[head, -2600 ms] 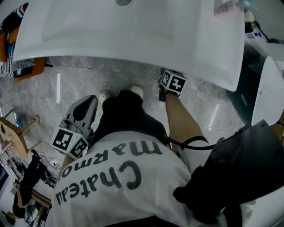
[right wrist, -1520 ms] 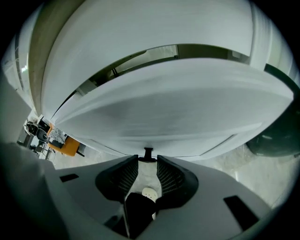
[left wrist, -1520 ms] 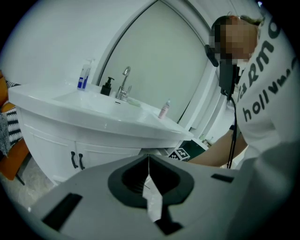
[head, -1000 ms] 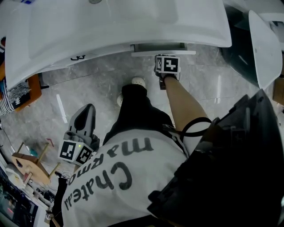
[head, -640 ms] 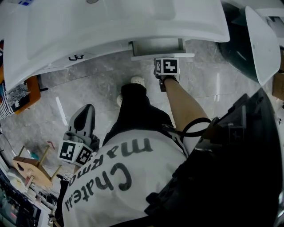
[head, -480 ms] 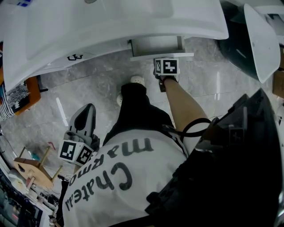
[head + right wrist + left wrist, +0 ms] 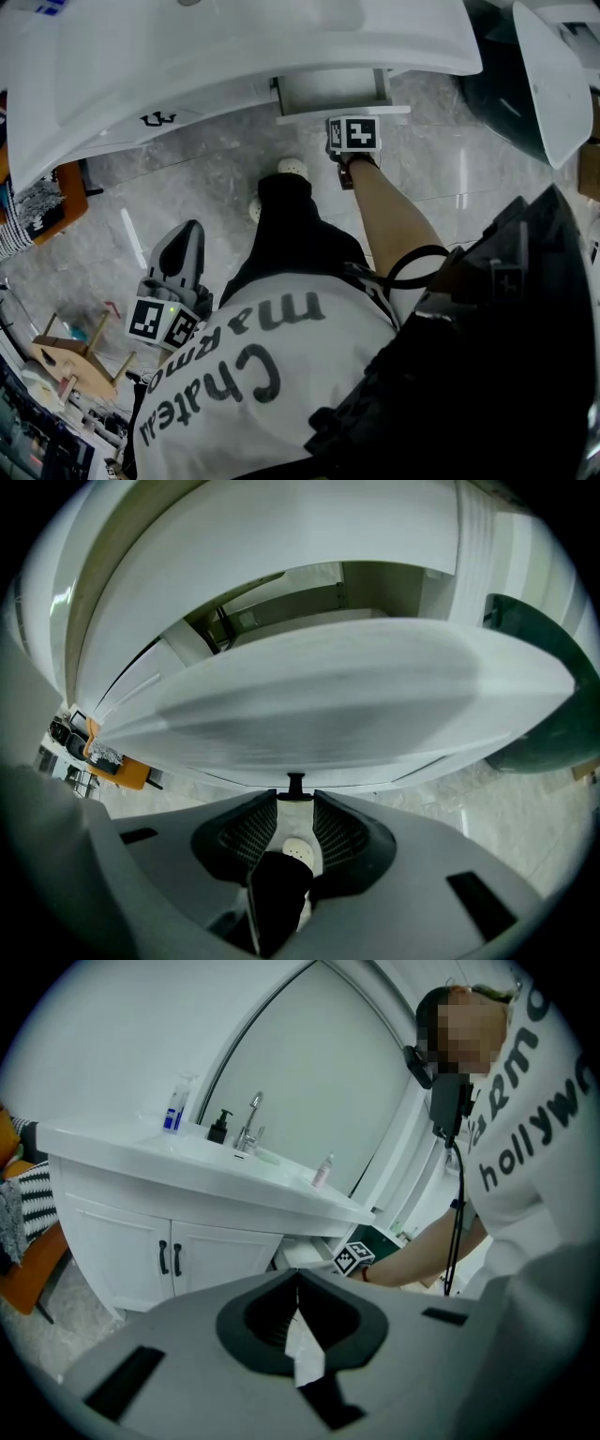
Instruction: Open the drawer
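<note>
R claw [image 7: 295, 795] clamps drawer [image 7: 337, 696] handle [image 7: 295, 781] at its tips, drawer front just ahead. L claw [image 7: 298, 1275] clenched, empty; vanity [image 7: 122, 1251] well ahead.

— How does the drawer [image 7: 330, 92] look to you?
— I see it white and level, slid partly out from under the white basin top [image 7: 234, 47], with a small black knob [image 7: 295, 782] on its front.
</note>
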{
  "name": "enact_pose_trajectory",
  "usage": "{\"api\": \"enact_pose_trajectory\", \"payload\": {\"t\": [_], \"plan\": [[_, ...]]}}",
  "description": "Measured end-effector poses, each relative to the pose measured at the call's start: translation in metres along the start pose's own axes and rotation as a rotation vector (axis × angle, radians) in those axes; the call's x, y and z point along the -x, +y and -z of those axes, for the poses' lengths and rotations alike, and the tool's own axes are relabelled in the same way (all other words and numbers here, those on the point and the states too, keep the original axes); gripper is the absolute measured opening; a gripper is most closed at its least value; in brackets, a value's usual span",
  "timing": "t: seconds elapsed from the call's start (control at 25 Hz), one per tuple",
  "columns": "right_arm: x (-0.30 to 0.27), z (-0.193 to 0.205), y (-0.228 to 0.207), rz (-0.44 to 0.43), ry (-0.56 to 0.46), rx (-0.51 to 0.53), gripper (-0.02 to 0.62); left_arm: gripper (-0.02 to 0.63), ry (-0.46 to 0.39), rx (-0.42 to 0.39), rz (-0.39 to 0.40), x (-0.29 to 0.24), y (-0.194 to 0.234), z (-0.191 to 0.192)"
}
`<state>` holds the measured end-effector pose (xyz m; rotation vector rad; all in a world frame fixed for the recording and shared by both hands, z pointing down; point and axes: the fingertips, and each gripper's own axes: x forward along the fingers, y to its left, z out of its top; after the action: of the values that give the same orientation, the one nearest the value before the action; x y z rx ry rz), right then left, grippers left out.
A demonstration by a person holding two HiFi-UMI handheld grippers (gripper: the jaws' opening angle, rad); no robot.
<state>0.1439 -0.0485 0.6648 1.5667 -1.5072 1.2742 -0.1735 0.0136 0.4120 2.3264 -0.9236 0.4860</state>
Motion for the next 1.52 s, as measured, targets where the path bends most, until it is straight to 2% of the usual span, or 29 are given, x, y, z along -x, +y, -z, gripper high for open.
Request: {"api": "enact_pose_trajectory", "payload": {"t": [0.24,0.4,0.56,0.8,1.32,1.52], "plan": [[0.002,0.012,0.001,0.007,0.03,-0.001,0.127,0.009,-0.001,0.016,0.002,0.003,0.005,0.002],[0.005,0.018,0.001,0.017,0.029,-0.013,0.126,0.008,-0.003,-0.007,0.021,0.002,0.007,0.003],[0.007,0.019,0.001,0.02,0.041,-0.01,0.126,0.009,-0.008,0.015,0.017,0.004,0.006,-0.002],[0.005,0.019,0.002,0.025,0.034,-0.015,0.126,0.009,-0.004,-0.009,0.023,0.008,0.013,0.003],[0.003,0.021,-0.002,0.068,0.011,-0.052,0.13,0.008,-0.007,0.025,0.01,0.012,0.018,0.009],[0.004,0.021,-0.001,0.062,0.009,-0.066,0.13,0.008,0.0,0.013,0.013,0.008,0.019,0.009]]}}
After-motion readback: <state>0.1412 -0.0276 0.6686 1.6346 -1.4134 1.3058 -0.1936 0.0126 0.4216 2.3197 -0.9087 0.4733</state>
